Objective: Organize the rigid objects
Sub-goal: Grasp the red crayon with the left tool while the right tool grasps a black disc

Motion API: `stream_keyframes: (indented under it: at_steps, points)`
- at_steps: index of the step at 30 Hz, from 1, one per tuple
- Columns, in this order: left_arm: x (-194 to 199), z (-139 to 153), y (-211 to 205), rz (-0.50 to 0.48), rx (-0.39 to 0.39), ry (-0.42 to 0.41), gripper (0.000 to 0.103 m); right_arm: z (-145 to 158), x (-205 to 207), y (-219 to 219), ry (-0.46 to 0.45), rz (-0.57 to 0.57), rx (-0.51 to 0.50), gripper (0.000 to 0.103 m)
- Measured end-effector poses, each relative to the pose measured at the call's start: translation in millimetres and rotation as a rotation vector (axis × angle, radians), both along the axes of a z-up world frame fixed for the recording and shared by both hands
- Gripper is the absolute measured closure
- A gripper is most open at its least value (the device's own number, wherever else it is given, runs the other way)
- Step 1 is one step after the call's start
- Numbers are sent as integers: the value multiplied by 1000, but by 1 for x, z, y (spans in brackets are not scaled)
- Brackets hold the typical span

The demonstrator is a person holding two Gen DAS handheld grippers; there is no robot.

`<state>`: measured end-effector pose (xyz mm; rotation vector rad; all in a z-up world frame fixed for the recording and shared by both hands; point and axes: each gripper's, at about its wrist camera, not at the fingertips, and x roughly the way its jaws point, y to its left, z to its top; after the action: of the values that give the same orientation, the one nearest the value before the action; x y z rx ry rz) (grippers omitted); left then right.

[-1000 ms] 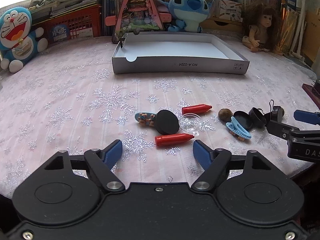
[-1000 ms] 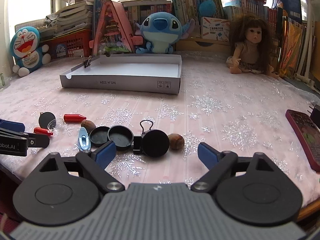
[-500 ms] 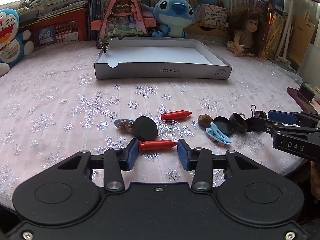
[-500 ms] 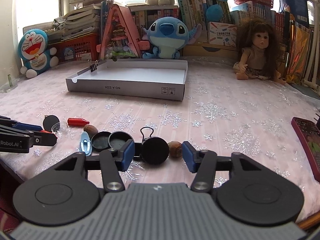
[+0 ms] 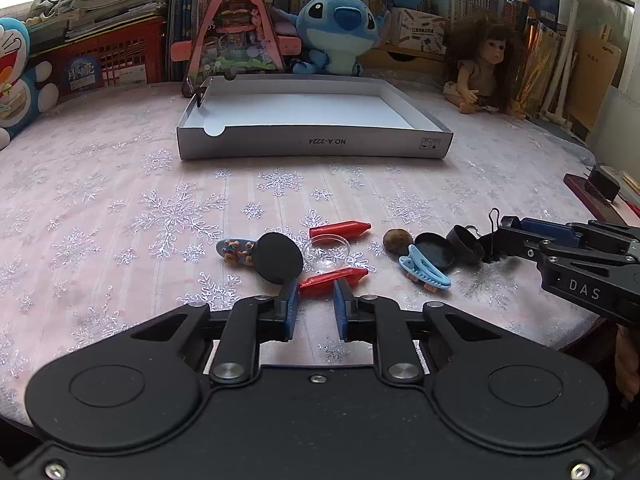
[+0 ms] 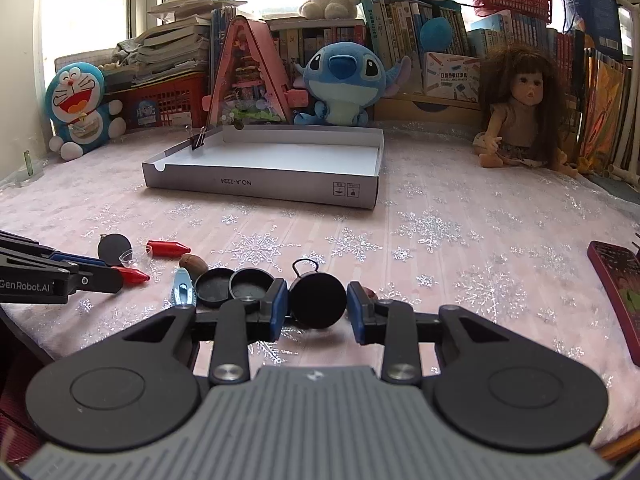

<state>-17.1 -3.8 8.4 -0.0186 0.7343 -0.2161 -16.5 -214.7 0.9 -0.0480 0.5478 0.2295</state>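
Observation:
Small objects lie on the snowflake cloth near the front edge. My left gripper (image 5: 314, 292) is shut on the near red crayon (image 5: 336, 276), which lies between its blue pads. A second red crayon (image 5: 340, 228), a black disc (image 5: 278, 258), a clear dish (image 5: 326, 252), a nut (image 5: 397, 237), a blue hair clip (image 5: 424, 272) and black lids (image 5: 434, 246) lie around it. My right gripper (image 6: 316, 306) is shut on a black round cap (image 6: 318, 300) with a wire loop. The white cardboard tray (image 5: 312, 146) stands behind, empty but for a binder clip (image 6: 199, 140) on its rim.
Plush toys, a doll (image 6: 516, 120), books and a red basket line the back of the table. A dark red phone-like object (image 6: 620, 284) lies at the right edge. A small decorated clip (image 5: 236, 247) lies left of the black disc.
Both grippers moved forward onto the objects and closed: the left around the near red crayon, the right around the black round cap.

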Motion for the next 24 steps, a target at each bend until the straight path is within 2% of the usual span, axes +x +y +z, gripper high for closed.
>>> stream_keyframes:
  at_steps: [4, 6, 9, 16, 18, 24]
  points:
    - [-1, 1, -3, -21, -1, -5, 80, -1, 0, 1, 3, 5, -1, 65]
    - [-1, 1, -6, -30, 5, -9, 65, -1, 0, 1, 3, 5, -1, 65]
    - [1, 1, -13, -37, 28, -13, 59, -1, 0, 2, 4, 6, -2, 65]
    - [8, 1, -17, -67, 42, 1, 63, -2, -1, 0, 6, -5, 3, 65]
    - [9, 2, -10, -59, 33, 14, 70, -3, 0, -1, 6, -9, 6, 65]
    - [7, 1, 6, -29, 37, 32, 80, -5, 1, -1, 10, -17, 17, 65]
